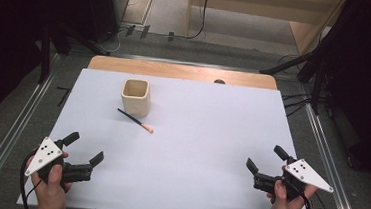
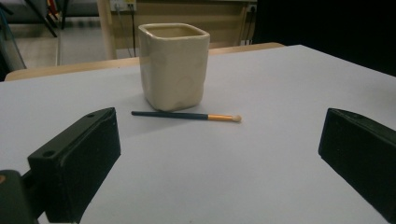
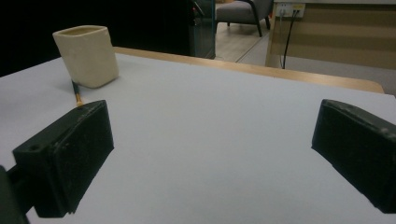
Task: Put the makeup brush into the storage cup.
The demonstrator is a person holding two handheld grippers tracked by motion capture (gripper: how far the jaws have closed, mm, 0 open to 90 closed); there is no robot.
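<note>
A white sheet (image 1: 204, 156) covers most of the counter (image 1: 186, 72), whose wooden far edge shows beyond it. A cream, square-sided cup (image 1: 136, 96) stands upright on the sheet, left of centre and toward the far side, its mouth open. Just in front of it lies a small brush (image 1: 135, 120) with a dark handle, an orange band and a pale tip; it lies flat on the sheet, the handle end close to the cup's near base and the tip pointing right and nearer. In the left gripper view the brush sits right at the foot of the cup; whether they touch I cannot tell.

The left tool (image 1: 85, 149) rests at the near left corner of the sheet, held in the person's left hand (image 1: 53, 184), its grey three-cornered plate on top. Its jaws stand wide apart with nothing between them; the left gripper view looks between them toward the cup and brush, both well apart from the jaws.

The right tool (image 1: 266, 158) sits at the near right of the sheet in the right hand (image 1: 283, 205), also spread wide and holding nothing. In the right gripper view the cup appears far off at upper left, with a short part of the brush visible just above the left jaw.
</note>
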